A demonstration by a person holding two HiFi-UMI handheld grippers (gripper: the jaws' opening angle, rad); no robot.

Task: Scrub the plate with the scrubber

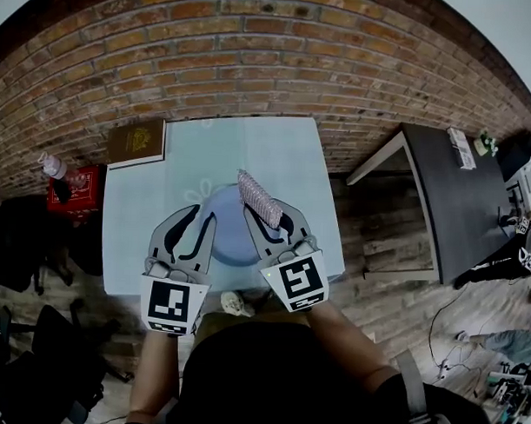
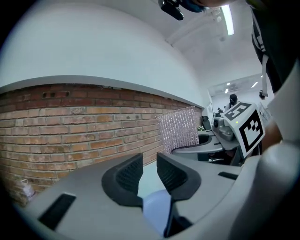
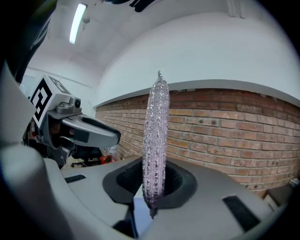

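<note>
silver scrubber (image 3: 157, 122) clamped by right gripper (image 3: 154, 180)

Left gripper (image 1: 200, 217) and right gripper (image 1: 267, 213) had grey shells, black ribbed pads (image 2: 129, 176), square-marker cubes (image 1: 173, 304); top (image 1: 269, 372) probably black.

Scrubber (image 3: 156, 140) – glittery, v. rough, wall (image 3: 225, 126) – brick

One plate (image 1: 230, 219), one scrubber (image 1: 259, 199), one book (image 1: 136, 143), one bench (image 1: 153, 203), one dark table (image 1: 448, 204), two claws: left claw (image 1: 204, 212), right claw (image 1: 267, 212).
</note>
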